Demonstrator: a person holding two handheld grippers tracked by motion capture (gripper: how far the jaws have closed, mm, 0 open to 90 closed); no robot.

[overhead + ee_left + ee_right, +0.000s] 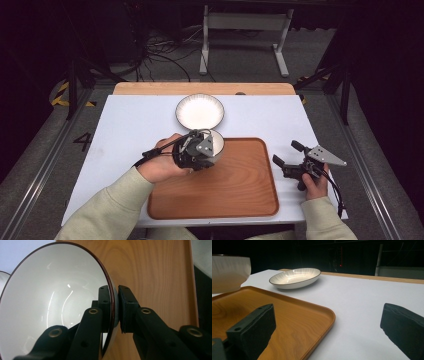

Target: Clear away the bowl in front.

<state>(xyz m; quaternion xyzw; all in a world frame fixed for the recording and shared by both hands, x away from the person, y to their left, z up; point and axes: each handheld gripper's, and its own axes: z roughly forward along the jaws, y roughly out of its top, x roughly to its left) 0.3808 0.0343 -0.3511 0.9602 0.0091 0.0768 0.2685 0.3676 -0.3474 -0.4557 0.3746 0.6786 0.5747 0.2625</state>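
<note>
L claw (207, 150) clamped on the rim of the bowl (216, 142): one jaw inside the wall, one outside, pinching the thin edge (clear in left gripper view, bowl (57, 302)). Bowl sits over the far-left corner of the tray (240, 185); from right gripper view its base looks clear of the tray floor, i.e. carried, not resting, though contact can't be ruled out from high view.

Key relation: bowl is tilted in the grip, mouth turned toward the L hand side, base toward the tray. Tray floor lies directly beneath and toward the near/right of the bowl, so the set-down looks like a short drop plus levelling of the wrist. L hand is the near one by far; R claw (290, 160) is off the tray's right edge on the desk (125, 125), well apart from the bowl.

R claw: jaws wide apart, nothing between them.

Materials/shapes:
- Bowl: glazed white ceramic, round, deep, dark thin rim line, ribbed outer wall. Slick; a rim pinch could slip if tilted more.
- Tray: wood-grain, rectangular w/ rounded corners, low raised lip, long axis along desk's near edge.
- Plate (200, 111): shallow, round, white w/ radial ribbing, dark rim; near far edge of desk, just beyond tray.
- Desk: matte white top, wood strip at far edge.
</note>
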